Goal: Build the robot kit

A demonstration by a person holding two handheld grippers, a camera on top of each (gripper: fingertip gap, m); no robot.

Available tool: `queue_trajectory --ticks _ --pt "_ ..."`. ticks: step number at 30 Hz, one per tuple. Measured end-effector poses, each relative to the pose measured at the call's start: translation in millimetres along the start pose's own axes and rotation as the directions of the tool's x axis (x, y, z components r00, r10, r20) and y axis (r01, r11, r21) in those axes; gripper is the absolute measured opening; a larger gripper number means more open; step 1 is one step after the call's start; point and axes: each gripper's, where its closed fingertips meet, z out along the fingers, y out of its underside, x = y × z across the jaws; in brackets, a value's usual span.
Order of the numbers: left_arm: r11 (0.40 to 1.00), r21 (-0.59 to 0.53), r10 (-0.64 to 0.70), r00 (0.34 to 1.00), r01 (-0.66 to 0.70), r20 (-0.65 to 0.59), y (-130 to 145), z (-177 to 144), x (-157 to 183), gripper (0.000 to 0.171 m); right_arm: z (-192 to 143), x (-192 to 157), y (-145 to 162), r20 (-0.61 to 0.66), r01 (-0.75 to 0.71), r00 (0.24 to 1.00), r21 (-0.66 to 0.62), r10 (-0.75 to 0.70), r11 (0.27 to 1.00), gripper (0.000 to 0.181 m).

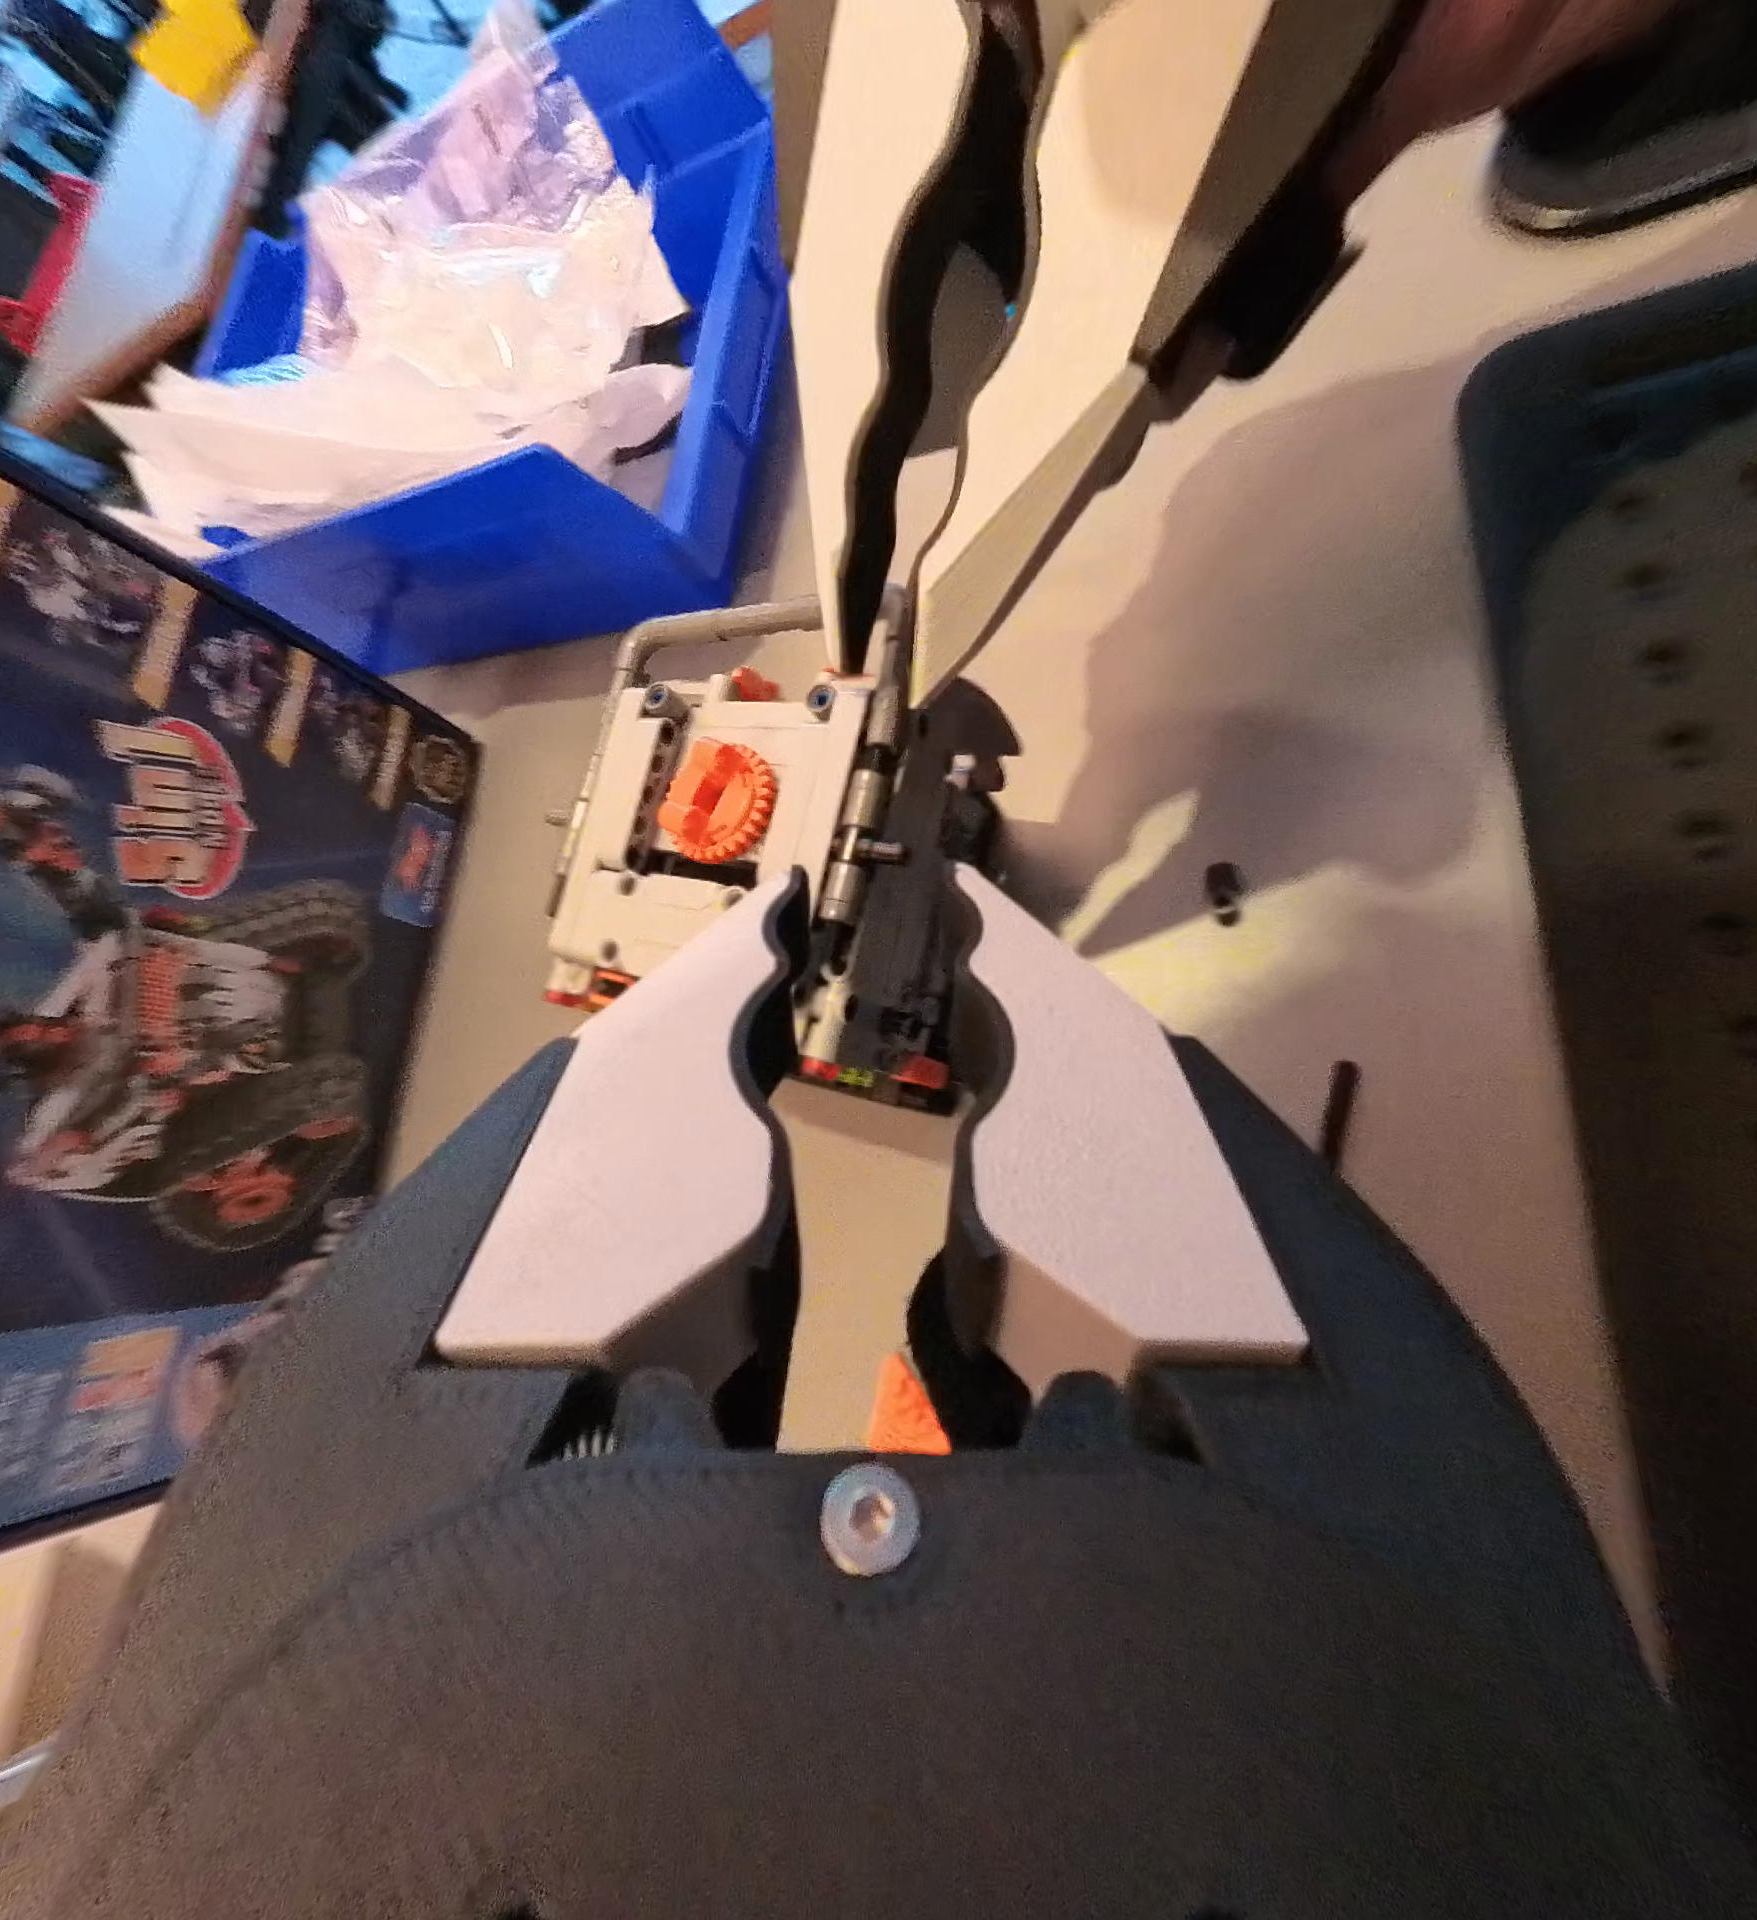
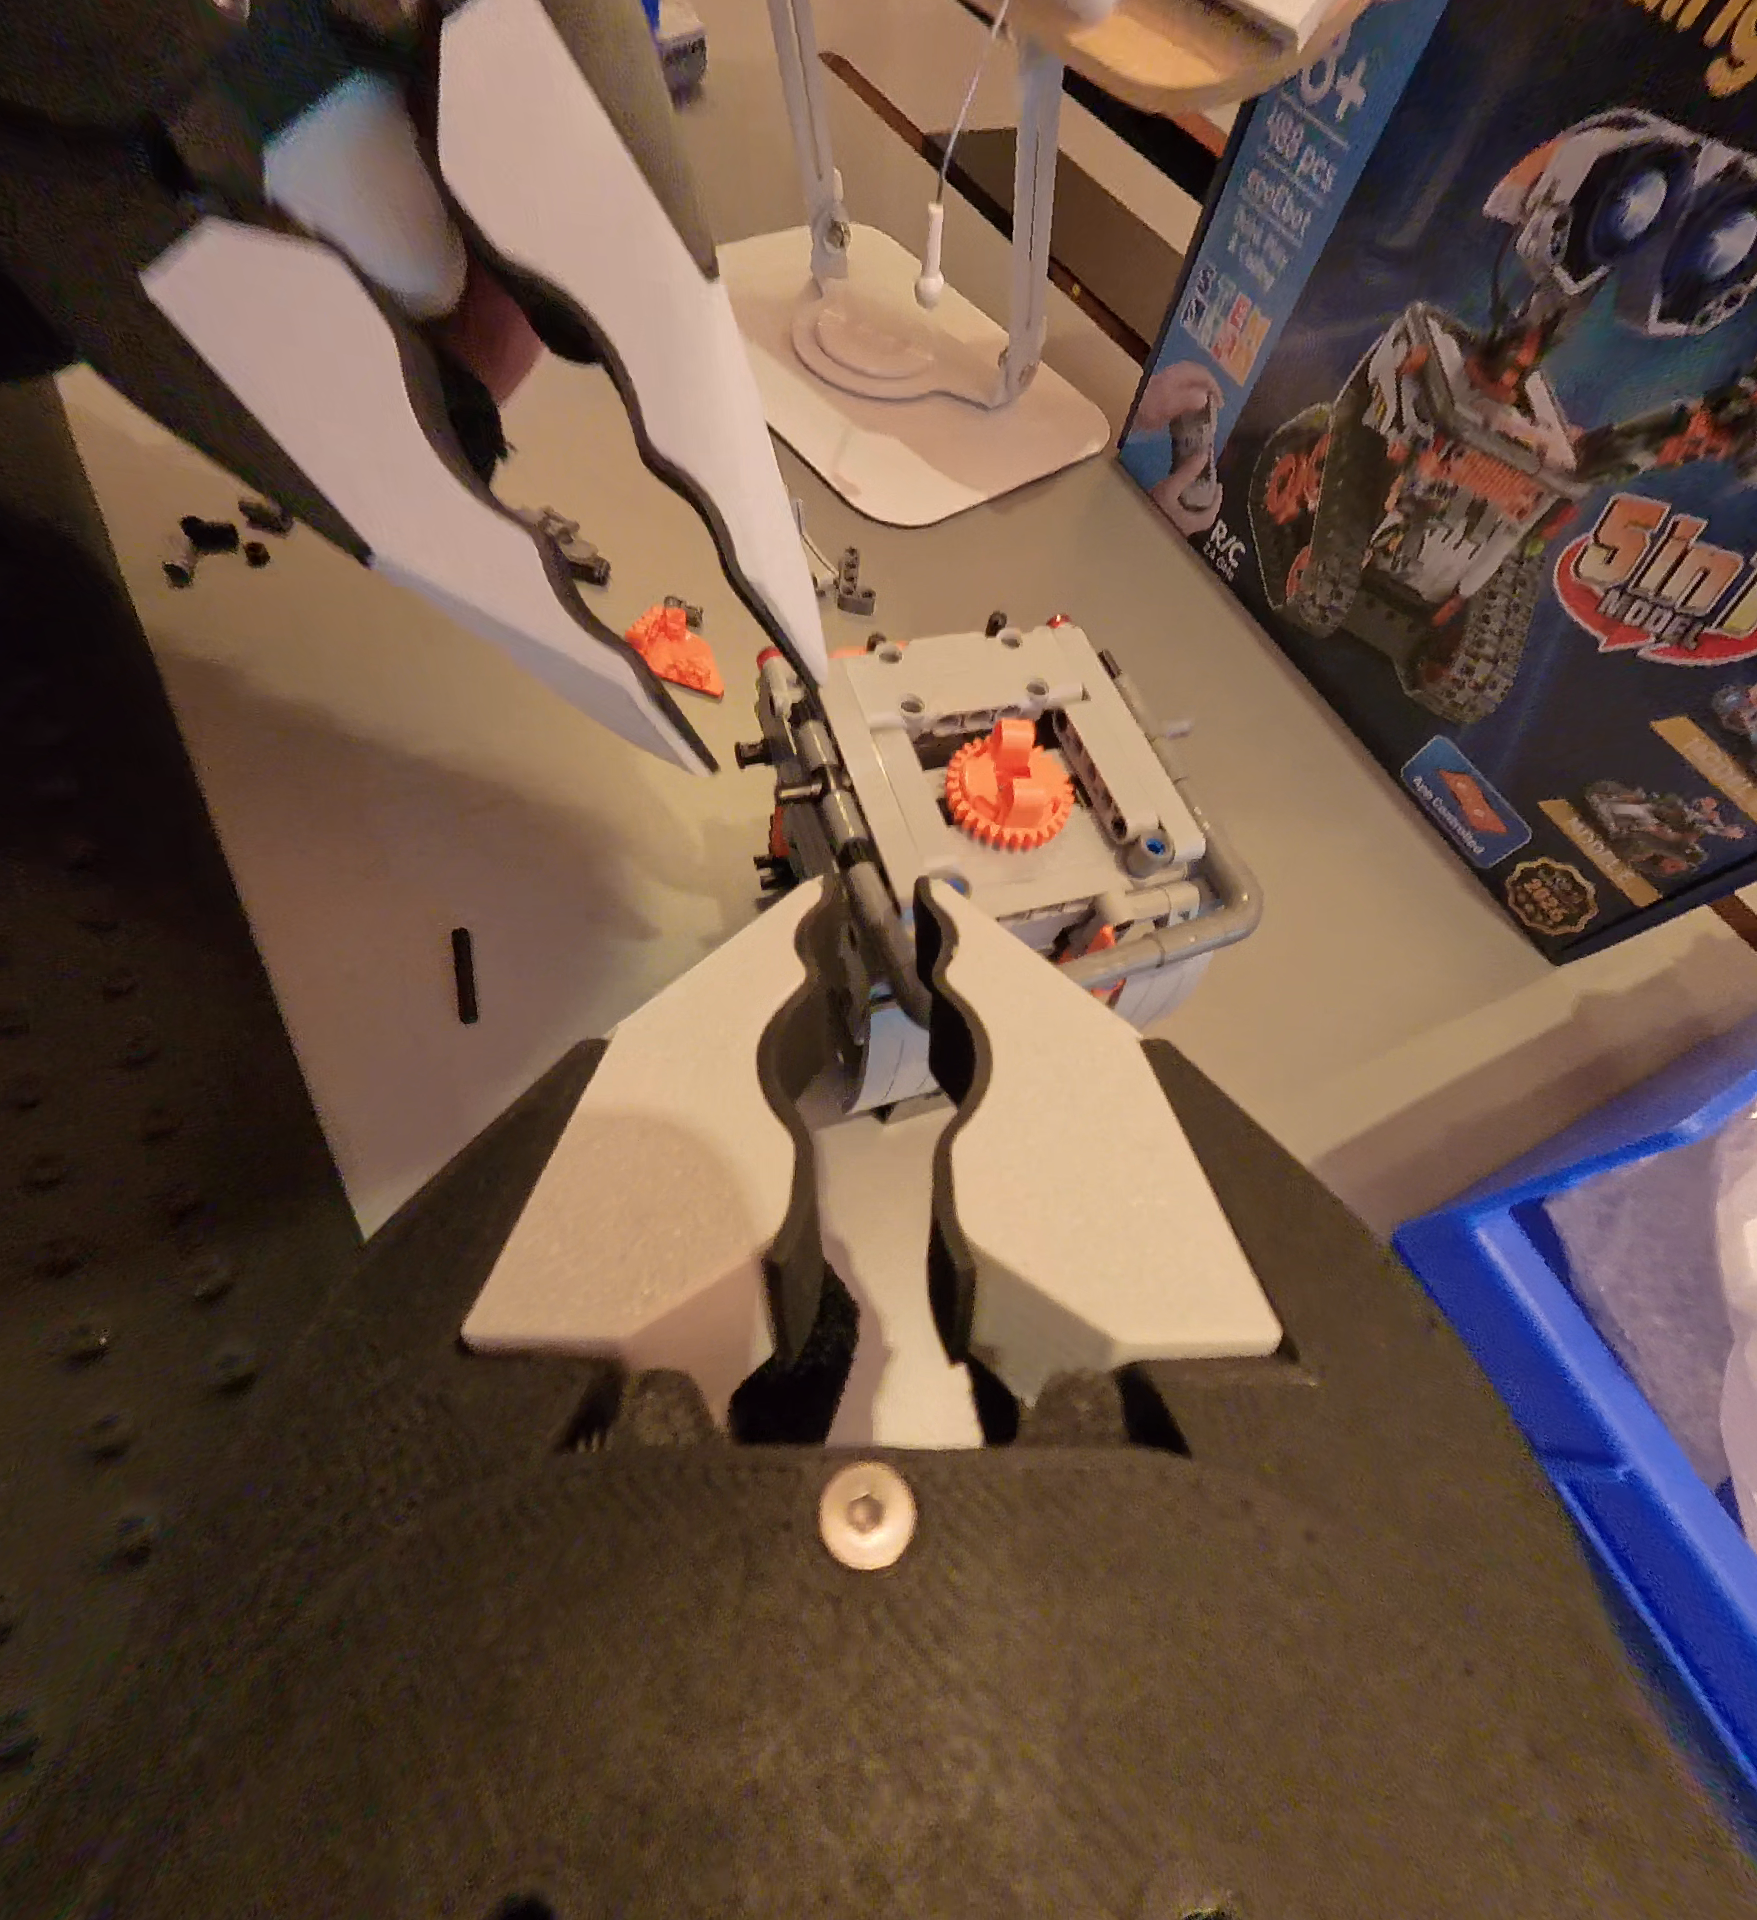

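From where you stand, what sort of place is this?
Probably a hobby or lab workbench: a half-built brick model sits on the grey table, beside its kit box and a blue bin of plastic bags.

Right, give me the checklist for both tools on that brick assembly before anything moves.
1. Left tool closed on the brick assembly's dark side strip: ok.
2. Right tool closed on the far end, by the grey bent tube: ok.
3. Orange gear seated on top: ok.
4. Loose orange piece and black pin lie apart from the assembly: ok.
5. Room on the kit box side: not ok, it probably stands too close.
6. Firmness of either grip: cannot tell.
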Motion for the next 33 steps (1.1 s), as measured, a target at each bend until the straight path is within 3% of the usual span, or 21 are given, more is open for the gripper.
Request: queue_trajectory --ticks 4,9,14,19,22,28,33 --pt "0.996 -0.041 0.081 0.995 -0.079 0.061 4 10 -1 0.025 8 -2 -9 0.045 0.013 0.999 0.015 -0.013 1.000 0.015" --pt "0.990 -0.050 0.136 0.984 -0.131 0.115 2 18 -3 0.016 18 8 -5 0.057 -0.082 0.995 -0.001 0.082 0.997 0.000" --pt "0.987 -0.054 0.155 0.978 -0.149 0.137 2 19 -4 0.014 19 9 -4 0.079 -0.100 0.992 -0.032 0.103 0.994 0.000" --pt "0.988 -0.062 0.150 0.983 -0.144 0.103 1 18 -1 0.012 19 7 -3 0.092 -0.104 0.990 -0.037 0.107 0.994 0.000" --pt "0.992 -0.049 0.122 0.991 -0.119 0.062 -3 17 0 0.000 21 6 -4 0.101 -0.102 0.989 -0.038 0.105 0.994 0.000" --pt "0.997 -0.008 0.082 0.996 -0.082 0.041 -6 8 -1 0.000 21 6 -4 0.100 -0.111 0.989 -0.031 0.113 0.993 0.000" --pt "0.997 -0.062 0.043 0.995 -0.038 0.084 18 -7 -17 0.016 20 5 -4 0.107 -0.116 0.987 -0.022 0.117 0.993 0.000"
